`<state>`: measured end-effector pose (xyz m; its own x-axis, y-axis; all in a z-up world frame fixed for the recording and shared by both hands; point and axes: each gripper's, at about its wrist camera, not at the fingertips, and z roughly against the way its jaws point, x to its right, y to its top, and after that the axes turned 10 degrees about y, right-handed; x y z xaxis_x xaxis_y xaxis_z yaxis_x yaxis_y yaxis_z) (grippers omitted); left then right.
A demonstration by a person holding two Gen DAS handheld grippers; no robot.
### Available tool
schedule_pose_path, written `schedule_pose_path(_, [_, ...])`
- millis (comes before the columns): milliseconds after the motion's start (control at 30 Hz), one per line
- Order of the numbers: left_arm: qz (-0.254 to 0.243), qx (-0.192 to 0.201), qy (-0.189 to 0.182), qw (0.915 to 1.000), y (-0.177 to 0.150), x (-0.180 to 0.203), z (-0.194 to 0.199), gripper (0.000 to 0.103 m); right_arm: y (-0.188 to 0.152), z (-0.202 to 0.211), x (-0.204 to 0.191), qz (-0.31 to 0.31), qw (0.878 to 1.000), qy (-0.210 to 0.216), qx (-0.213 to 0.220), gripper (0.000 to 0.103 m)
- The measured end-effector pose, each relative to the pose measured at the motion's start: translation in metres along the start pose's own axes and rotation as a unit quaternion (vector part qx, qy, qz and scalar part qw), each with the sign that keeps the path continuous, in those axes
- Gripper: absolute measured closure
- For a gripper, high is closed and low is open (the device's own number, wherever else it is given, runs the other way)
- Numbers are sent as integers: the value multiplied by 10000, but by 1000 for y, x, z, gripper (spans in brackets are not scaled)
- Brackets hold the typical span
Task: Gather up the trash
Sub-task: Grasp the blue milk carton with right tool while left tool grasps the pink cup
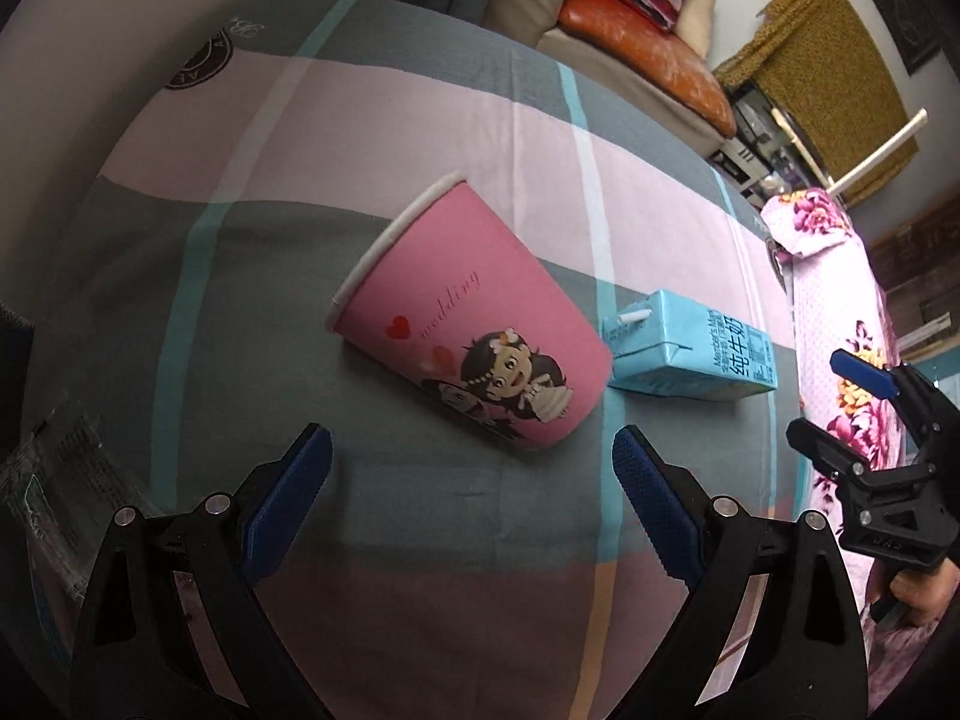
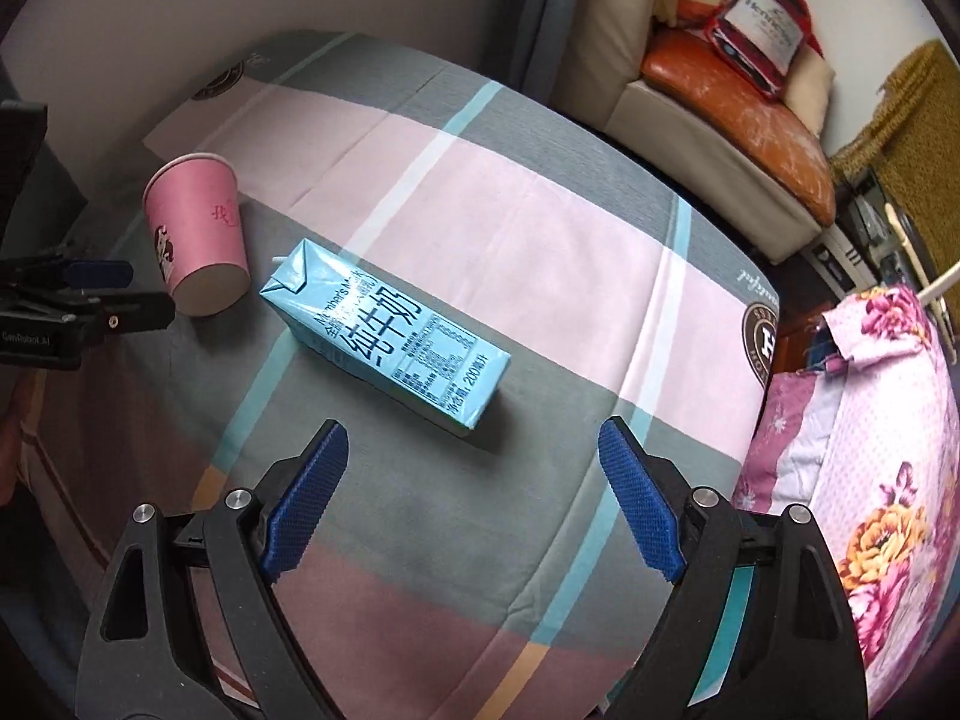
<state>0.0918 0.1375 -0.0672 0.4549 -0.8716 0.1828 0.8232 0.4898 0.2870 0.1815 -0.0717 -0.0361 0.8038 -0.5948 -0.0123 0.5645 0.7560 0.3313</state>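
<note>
So there's a pink paper cup point(image 1: 474, 330) lying on its side on the checked cloth point(image 1: 300, 228) covering the surface, and a light blue milk carton point(image 2: 384, 339) lies flat just beside the cup's base, nearly touching it. The left claw point(image 1: 471, 498) hangs over the cup with its jaws spread wide, nothing in them. The right claw point(image 2: 471, 495) is just as wide over the carton, also empty. A floral quilt point(image 2: 870, 450) sits off to the right.

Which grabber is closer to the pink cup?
Left. The left gripper hangs open just over the pink cup, which lies on its side. The right gripper is open over the blue milk carton, with the cup beyond it.
</note>
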Motion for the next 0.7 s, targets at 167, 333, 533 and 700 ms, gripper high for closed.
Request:
schedule_pose_path(167, [207, 65, -26, 9998, 20, -5, -4, 8, 24, -27, -14, 765, 9961, 30, -440, 21])
schedule_pose_path(333, [315, 90, 0, 9995, 33, -3, -12, 4, 40, -49, -16, 1101, 9915, 149, -681, 21])
schedule_pose_path(533, [370, 132, 146, 9991, 49, -2, -19, 4, 44, -64, -16, 978, 9920, 418, -678, 39])
schedule_pose_path(700, [396, 128, 238, 9988, 59, 10, -29, 4, 26, -63, -14, 677, 9930, 563, -782, 68])
